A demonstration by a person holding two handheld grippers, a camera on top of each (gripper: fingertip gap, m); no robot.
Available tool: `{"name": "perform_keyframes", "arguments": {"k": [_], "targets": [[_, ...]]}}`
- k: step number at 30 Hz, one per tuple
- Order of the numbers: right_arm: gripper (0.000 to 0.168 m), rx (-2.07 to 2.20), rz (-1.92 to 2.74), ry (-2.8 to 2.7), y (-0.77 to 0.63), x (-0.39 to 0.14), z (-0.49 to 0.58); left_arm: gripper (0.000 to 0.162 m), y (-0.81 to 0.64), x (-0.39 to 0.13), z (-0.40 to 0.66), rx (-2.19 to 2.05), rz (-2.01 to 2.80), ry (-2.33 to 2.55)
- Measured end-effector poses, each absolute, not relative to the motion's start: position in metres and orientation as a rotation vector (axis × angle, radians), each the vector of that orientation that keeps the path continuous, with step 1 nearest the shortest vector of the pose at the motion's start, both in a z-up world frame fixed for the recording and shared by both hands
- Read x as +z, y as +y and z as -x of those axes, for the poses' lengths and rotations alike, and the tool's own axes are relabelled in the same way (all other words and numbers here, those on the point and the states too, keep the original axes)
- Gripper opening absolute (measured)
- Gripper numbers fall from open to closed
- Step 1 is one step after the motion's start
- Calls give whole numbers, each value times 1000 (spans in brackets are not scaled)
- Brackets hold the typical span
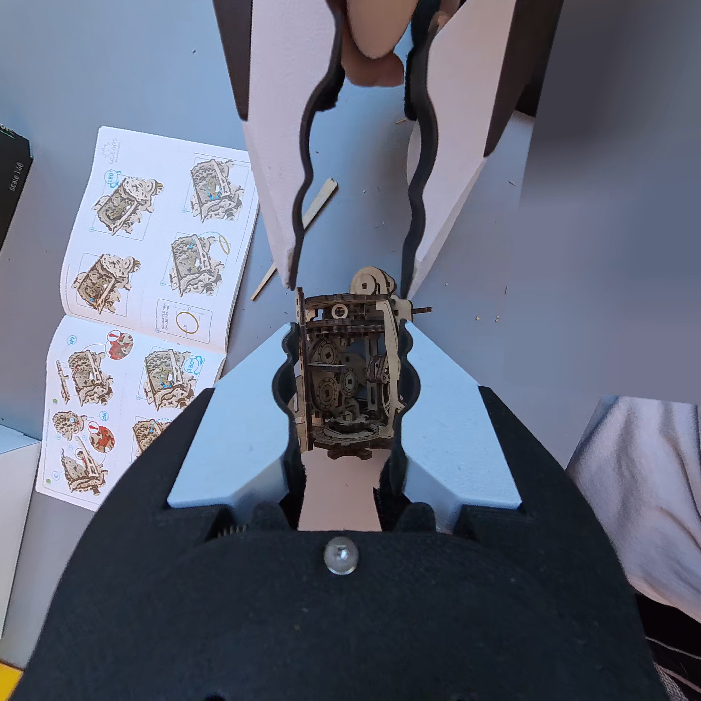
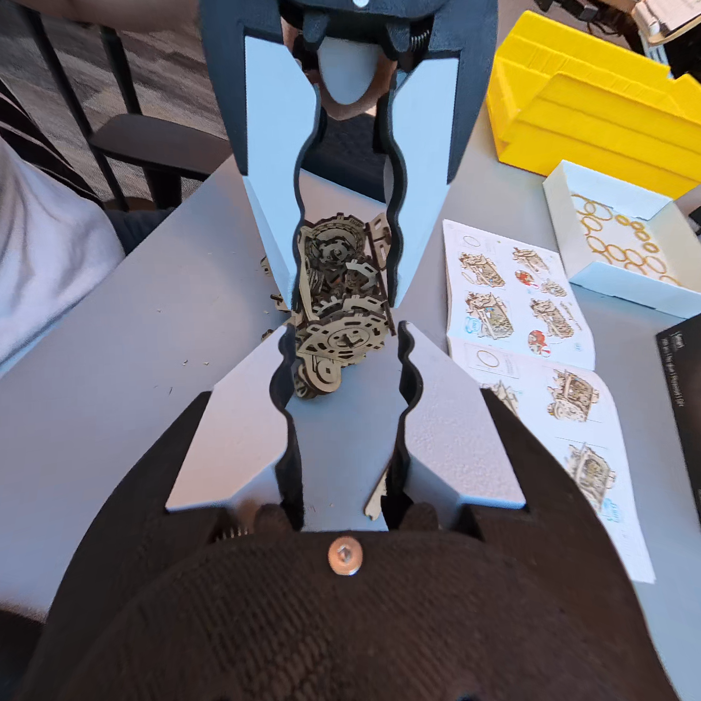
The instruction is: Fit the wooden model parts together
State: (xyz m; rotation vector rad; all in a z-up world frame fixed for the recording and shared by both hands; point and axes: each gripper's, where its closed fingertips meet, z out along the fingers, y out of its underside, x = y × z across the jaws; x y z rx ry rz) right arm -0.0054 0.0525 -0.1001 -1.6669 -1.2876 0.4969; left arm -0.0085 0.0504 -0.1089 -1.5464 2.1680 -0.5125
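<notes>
The wooden model (image 1: 347, 379), a brown laser-cut block of gears and plates, sits between the fingers of my left gripper (image 1: 349, 326), which is shut on its two sides just above the grey table (image 1: 474, 265). My right gripper (image 2: 343, 328) faces it from the other side. It is open, with its tips on either side of the model's (image 2: 341, 303) near end; the left pad touches it and the right stands a little apart. A thin wooden stick (image 1: 318, 205) lies on the table under the right gripper. A small flat wooden piece (image 2: 375, 497) shows beside the right gripper's inner pad.
An open instruction booklet (image 1: 144, 265) lies beside the model, also in the right wrist view (image 2: 523, 303). A yellow bin (image 2: 588, 113), a white box of rubber bands (image 2: 622, 242) and a black box (image 2: 682, 398) stand beyond it. A chair (image 2: 151, 140) is past the table edge. Only a small space, under 4 cm, lies between the two pairs of fingers. My right tips are roughly 10 cm from the small flat wooden piece (image 2: 375, 497). My left wrist view (image 1: 325, 195) looks at it from another angle.
</notes>
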Motion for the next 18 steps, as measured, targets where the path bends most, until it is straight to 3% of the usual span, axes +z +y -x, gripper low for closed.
{"name": "perform_keyframes", "arguments": {"k": [18], "targets": [[48, 484, 1679, -1242, 56, -104, 6, 49, 50, -109, 3, -492, 1604, 2137]]}}
